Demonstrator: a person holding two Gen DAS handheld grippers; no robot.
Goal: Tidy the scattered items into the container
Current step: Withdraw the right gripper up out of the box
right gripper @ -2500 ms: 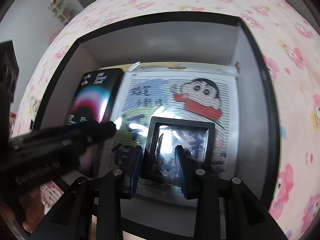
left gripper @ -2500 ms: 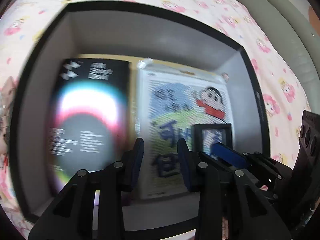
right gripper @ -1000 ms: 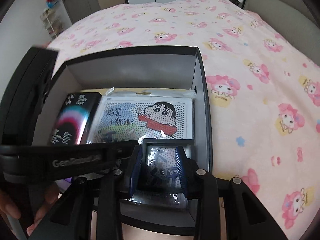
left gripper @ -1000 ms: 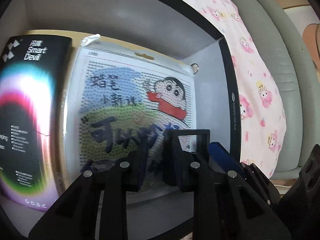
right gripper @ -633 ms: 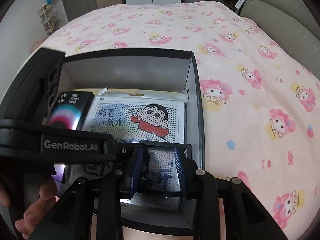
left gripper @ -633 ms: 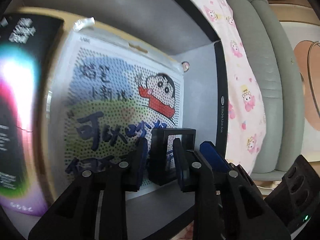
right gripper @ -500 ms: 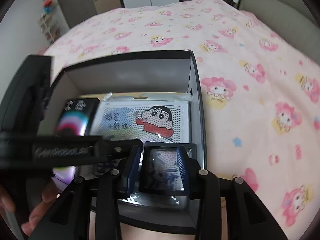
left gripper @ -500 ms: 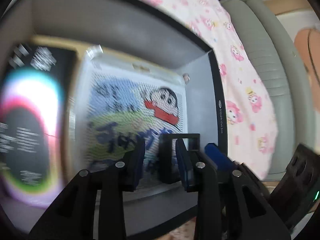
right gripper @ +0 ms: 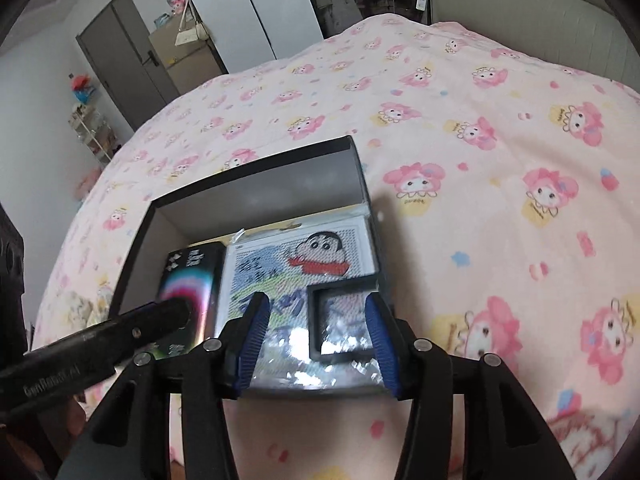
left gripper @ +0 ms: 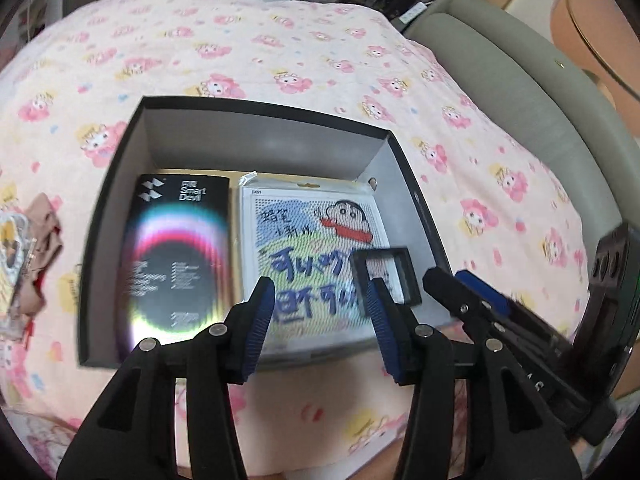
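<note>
A: Left wrist view. Contents of black box?
B: Smart Devil package at left, cartoon bead kit beside it, small black frame lying on kit's near right corner.
A: Left gripper?
B: Angled down above box, jaws opening, nothing between.
A: Right wrist view?
B: Same box. Right gripper tilted down over frame, jaws opening, pads clear of it.

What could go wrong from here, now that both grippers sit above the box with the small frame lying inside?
1. The small black frame rests loosely atop the glossy cartoon pack in the box, so it may slide if the box is nudged.
2. The left gripper and right gripper, jaws opening and empty, are close together and could bump.
3. Items at the left edge still lie outside.
</note>
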